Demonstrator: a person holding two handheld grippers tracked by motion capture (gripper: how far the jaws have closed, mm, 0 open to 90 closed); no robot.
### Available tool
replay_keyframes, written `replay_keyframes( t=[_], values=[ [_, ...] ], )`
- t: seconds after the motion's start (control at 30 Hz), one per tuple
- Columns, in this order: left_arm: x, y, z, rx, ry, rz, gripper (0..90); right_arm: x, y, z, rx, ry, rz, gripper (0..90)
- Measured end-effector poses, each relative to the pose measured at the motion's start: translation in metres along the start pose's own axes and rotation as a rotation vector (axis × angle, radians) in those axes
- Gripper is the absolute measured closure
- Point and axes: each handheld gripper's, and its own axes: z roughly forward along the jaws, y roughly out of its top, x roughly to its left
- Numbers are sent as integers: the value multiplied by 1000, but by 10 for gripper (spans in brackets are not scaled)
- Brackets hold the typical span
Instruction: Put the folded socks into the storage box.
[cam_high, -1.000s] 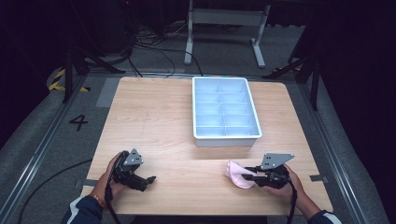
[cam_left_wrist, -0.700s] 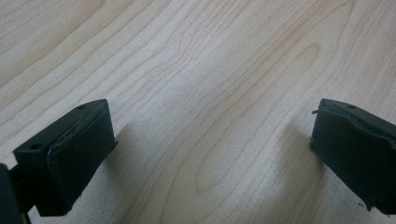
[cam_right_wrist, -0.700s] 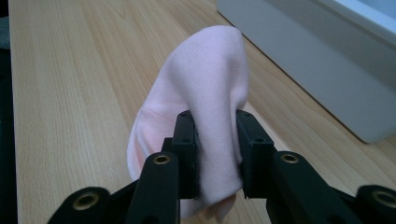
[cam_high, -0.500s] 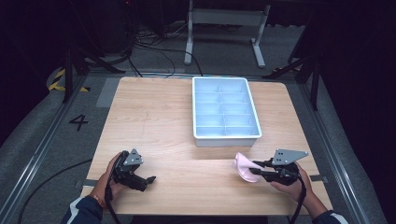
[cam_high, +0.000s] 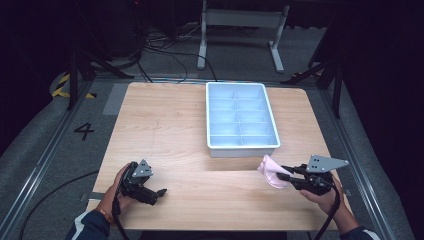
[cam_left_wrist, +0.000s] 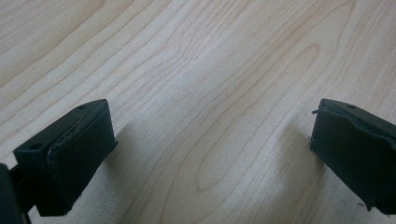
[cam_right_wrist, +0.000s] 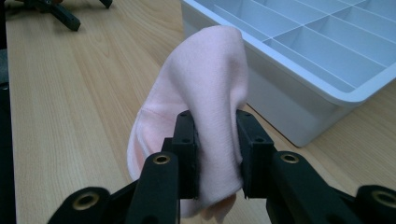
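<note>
The right hand-held gripper is clamped on a pale pink cloth, perhaps a sock, held just above the counter near the front wall of the white divided tray. The cloth looks light, soft and limp, so a pinch across a folded bunch suits it. The left hand-held gripper rests spread wide on bare wood.

Over the last second the right gripper lifts the pink cloth (pinched between its jaws) off the wooden table and carries it rightward and up toward the near wall of the white divided tray.
</note>
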Motion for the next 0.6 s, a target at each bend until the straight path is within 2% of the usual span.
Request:
replay_keyframes(
  t=[0.6],
  values=[
    [0,0,0,0,0,0,0,-11,10,-19,-40,-43,-10,723]
  ],
)
